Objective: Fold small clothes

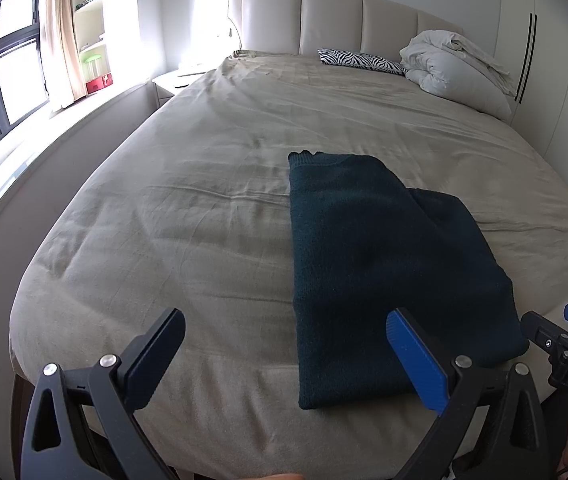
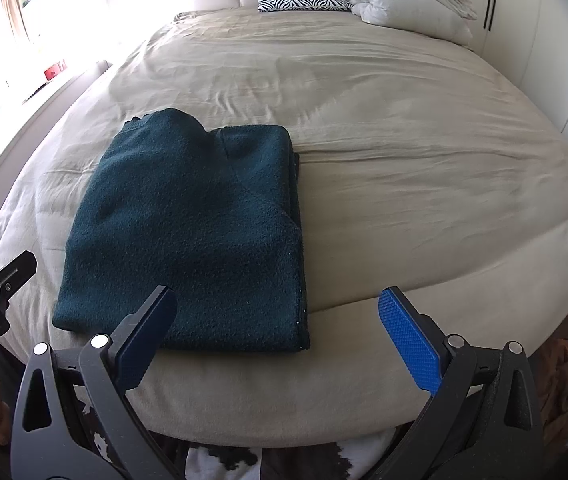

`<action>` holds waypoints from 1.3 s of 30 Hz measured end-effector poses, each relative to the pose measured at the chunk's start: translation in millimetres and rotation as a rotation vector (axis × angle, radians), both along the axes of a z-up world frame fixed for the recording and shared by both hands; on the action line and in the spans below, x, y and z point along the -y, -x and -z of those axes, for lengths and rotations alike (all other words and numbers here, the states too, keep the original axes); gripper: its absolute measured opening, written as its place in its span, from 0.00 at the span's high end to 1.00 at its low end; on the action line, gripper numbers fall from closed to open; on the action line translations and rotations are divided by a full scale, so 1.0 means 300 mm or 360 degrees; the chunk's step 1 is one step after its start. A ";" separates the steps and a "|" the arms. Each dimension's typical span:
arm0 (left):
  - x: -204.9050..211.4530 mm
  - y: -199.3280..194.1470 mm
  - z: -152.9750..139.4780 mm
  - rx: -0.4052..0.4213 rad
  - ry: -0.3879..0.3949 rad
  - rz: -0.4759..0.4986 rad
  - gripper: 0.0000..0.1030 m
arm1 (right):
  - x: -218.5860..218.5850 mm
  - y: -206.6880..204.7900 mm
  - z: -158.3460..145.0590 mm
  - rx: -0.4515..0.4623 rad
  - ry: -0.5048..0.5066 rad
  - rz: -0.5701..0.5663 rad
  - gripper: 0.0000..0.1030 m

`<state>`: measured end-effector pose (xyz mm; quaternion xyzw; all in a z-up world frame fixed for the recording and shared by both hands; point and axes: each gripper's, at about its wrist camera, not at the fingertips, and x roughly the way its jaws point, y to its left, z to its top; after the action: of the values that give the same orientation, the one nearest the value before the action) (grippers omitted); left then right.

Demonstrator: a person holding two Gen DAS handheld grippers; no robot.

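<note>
Sweater (image 2: pixel 188 224), dark green and folded into a rectangle, lies flat near the foot edge of the bed (image 2: pixel 404 152). Left tongs (image 1: pixel 284 360) and right tongs (image 2: pixel 280 336) both gape wide, holding nothing, just short of it.

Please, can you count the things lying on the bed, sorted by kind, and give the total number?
Folded dark green sweater: 1
Zebra-print pillow: 1
Bundled white duvet: 1
Total: 3, all lying on the beige bed sheet. Both grippers, left and right, are open and hold nothing.
</note>
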<state>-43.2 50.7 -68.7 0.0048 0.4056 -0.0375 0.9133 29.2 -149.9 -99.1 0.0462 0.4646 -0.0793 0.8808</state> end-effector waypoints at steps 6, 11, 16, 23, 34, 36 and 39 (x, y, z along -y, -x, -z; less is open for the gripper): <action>0.001 -0.003 0.008 -0.0004 -0.0002 0.0002 0.00 | -0.001 0.001 0.001 -0.0001 0.0000 0.0003 0.00; 0.001 -0.003 0.008 -0.0006 -0.0001 0.0002 0.00 | 0.001 0.001 0.001 0.0000 0.0002 0.0001 0.00; 0.001 -0.002 0.008 -0.0006 -0.0001 0.0002 0.00 | 0.002 0.001 0.000 0.0000 0.0001 0.0000 0.00; 0.001 -0.004 0.016 -0.0011 -0.0002 0.0005 0.00 | 0.002 0.001 0.001 -0.0001 0.0000 0.0000 0.00; 0.002 -0.003 0.017 -0.0013 -0.0002 0.0006 0.00 | 0.003 0.003 0.001 -0.0001 -0.0002 0.0001 0.00; 0.001 -0.004 0.016 -0.0013 -0.0002 0.0006 0.00 | 0.003 0.003 0.001 -0.0002 -0.0001 0.0001 0.00; 0.002 -0.003 0.017 -0.0014 -0.0003 0.0005 0.00 | 0.003 0.005 0.002 -0.0002 -0.0002 0.0002 0.00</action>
<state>-42.3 50.2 -73.8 0.0062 0.4095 -0.0387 0.9115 27.7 -150.9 -99.8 0.0469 0.4652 -0.0797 0.8804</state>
